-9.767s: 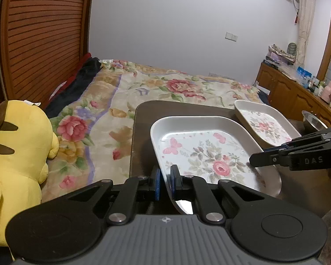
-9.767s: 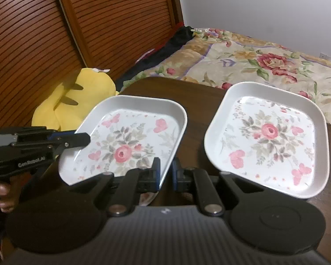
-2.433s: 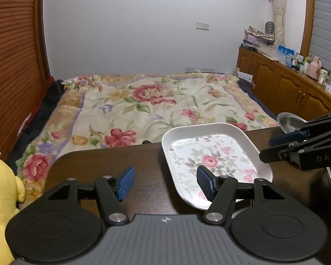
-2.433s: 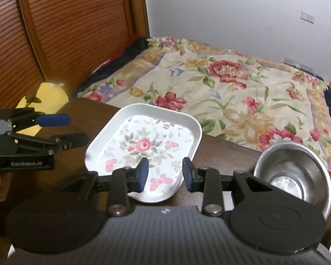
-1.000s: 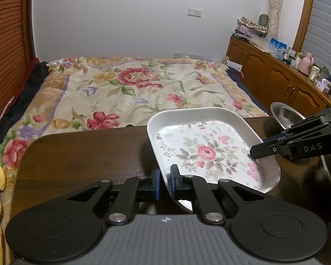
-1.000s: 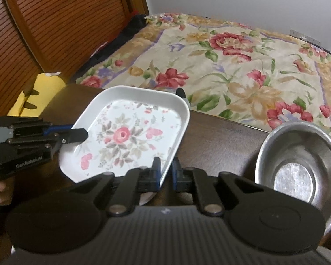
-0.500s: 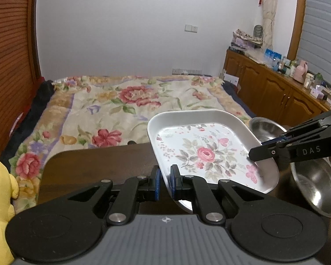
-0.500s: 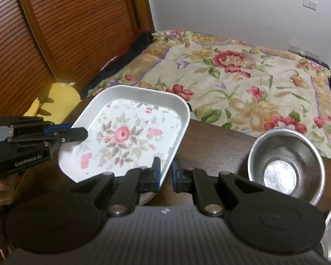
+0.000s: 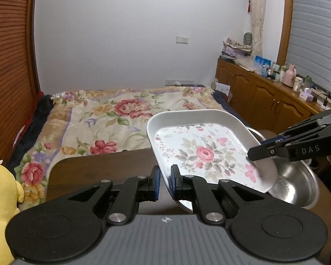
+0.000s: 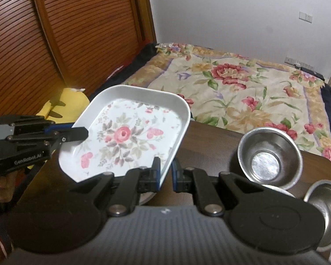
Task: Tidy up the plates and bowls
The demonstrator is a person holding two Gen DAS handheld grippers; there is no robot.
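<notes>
A white rectangular plate with a rose print (image 9: pixel 205 152) (image 10: pixel 125 137) hangs tilted above the dark wooden table (image 9: pixel 99 170) (image 10: pixel 211 145). My left gripper (image 9: pixel 164 183) (image 10: pixel 77 135) is shut on its near-left rim. On the opposite rim my right gripper (image 10: pixel 165 175) (image 9: pixel 254 155) is shut too. A steel bowl (image 9: pixel 298 183) (image 10: pixel 269 156) stands on the table to the plate's right, partly hidden by the plate in the left wrist view. A second steel bowl (image 10: pixel 324 209) lies tipped at the right edge of the right wrist view.
Beyond the table's far edge lies a bed with a flowered cover (image 9: pixel 112 114) (image 10: pixel 253 88). A yellow plush toy (image 9: pixel 0 198) (image 10: pixel 64 103) sits left of the table. Wooden cabinets (image 9: pixel 264 101) line the right wall, and a slatted wooden door (image 10: pixel 77 33) stands at the left.
Both grippers stood open by the plate 2.4 s ago and have since shut on its rims. In the last second the plate has risen off the table and tilted.
</notes>
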